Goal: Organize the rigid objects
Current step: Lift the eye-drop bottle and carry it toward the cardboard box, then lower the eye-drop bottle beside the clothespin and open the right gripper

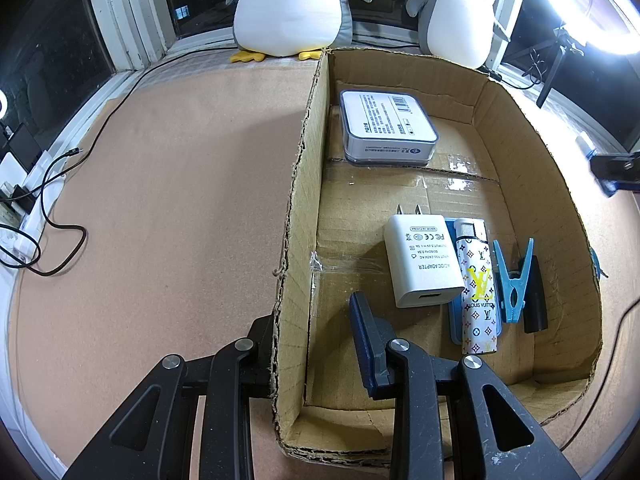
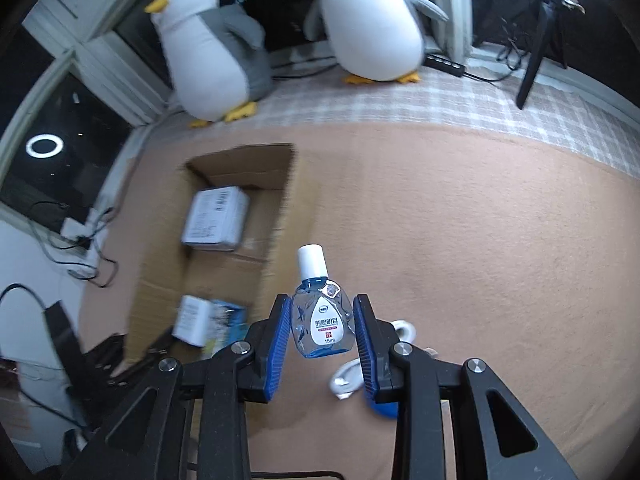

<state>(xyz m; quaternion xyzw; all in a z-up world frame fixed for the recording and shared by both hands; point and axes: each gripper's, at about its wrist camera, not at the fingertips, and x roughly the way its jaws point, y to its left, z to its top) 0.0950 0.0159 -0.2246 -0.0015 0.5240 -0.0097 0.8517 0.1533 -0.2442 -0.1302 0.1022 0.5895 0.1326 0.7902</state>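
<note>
An open cardboard box (image 1: pixel 520 148) sits on the tan mat. It holds a white flat case (image 1: pixel 386 128), a white charger adapter (image 1: pixel 422 260), a patterned lighter (image 1: pixel 478 292), a blue clothespin (image 1: pixel 514 280) and a small black piece (image 1: pixel 534 296). My left gripper (image 1: pixel 310 312) is open and straddles the box's left wall, with one finger outside and one inside. In the right wrist view, my right gripper (image 2: pixel 323 300) is shut on a clear blue eye-drop bottle (image 2: pixel 324 324) with a white cap. It holds the bottle upright above the mat, just right of the box (image 2: pixel 280 208).
Two plush penguins (image 1: pixel 288 8) (image 1: pixel 456 12) stand at the back by the window. Cables (image 1: pixel 60 208) and a power strip lie on the left edge. A white item (image 2: pixel 348 376) and a blue one (image 2: pixel 384 406) lie on the mat under my right gripper. A tripod leg (image 2: pixel 532 60) stands at the back right.
</note>
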